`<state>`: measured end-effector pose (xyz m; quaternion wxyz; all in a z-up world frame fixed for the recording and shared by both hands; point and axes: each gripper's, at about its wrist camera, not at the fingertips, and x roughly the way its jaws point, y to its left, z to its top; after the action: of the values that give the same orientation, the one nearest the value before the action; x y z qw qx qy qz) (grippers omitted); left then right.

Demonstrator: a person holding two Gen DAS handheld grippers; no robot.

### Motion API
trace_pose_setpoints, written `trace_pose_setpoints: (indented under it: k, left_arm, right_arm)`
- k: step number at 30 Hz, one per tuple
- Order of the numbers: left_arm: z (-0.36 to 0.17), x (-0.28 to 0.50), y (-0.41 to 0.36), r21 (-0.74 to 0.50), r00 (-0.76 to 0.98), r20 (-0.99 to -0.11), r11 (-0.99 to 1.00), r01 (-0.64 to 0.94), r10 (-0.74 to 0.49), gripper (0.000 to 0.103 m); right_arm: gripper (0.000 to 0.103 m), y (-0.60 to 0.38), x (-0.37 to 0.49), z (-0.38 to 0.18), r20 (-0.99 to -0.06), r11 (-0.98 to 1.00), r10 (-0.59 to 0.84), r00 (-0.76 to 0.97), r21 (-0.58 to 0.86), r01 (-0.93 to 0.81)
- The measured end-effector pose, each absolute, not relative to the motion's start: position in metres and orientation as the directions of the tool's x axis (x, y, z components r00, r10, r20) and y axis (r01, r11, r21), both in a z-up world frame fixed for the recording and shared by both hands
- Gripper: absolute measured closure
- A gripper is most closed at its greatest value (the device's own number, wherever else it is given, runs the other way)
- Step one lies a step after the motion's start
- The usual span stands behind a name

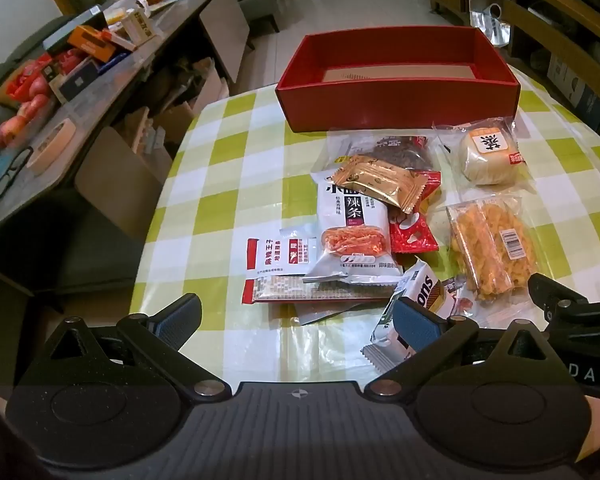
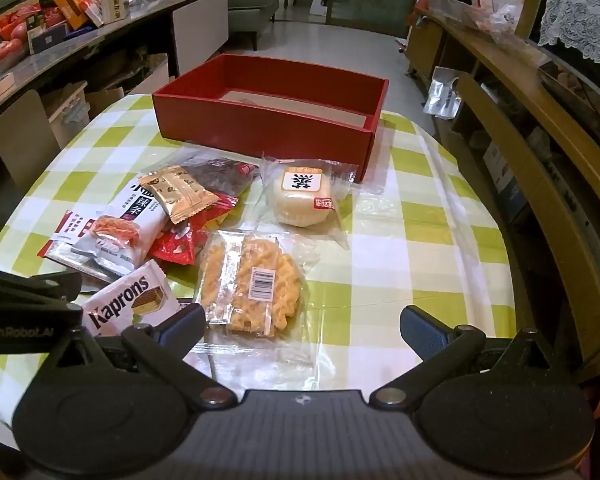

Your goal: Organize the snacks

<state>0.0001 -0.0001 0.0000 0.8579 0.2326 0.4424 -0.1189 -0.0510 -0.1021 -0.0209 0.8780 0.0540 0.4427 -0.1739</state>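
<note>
Snacks lay heaped on the checked desk (image 1: 236, 168), near side of an empty red box (image 1: 396, 104) standing at the far edge. Both tools hung above the near edge, the left tool (image 1: 296, 320) and the right tool (image 2: 302, 326) each with fingers wide apart, holding nothing. A fried-noodle pack (image 2: 252, 284) lay just ahead of the right tool, a round pastry (image 2: 304, 198) beyond it, a Kaprons wafer (image 2: 130, 304) to its left. Starting with the loose outer packs seemed wisest: grip a pack across its flat body, not the slippery seal, and lift clear before crossing the box wall.
</note>
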Motion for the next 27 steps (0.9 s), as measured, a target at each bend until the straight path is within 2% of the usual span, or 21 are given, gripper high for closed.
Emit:
trace_pose_setpoints:
  k: [27]
  left_arm:
    - [-0.0043, -0.0001, -0.0010, 0.296, 0.576, -0.817, 0.858, 0.419, 0.000, 0.002]
  right_arm:
    - [0.000, -0.1019, -0.0492, -0.0236, -0.799, 0.934, -0.256, 0.545, -0.058, 0.353]
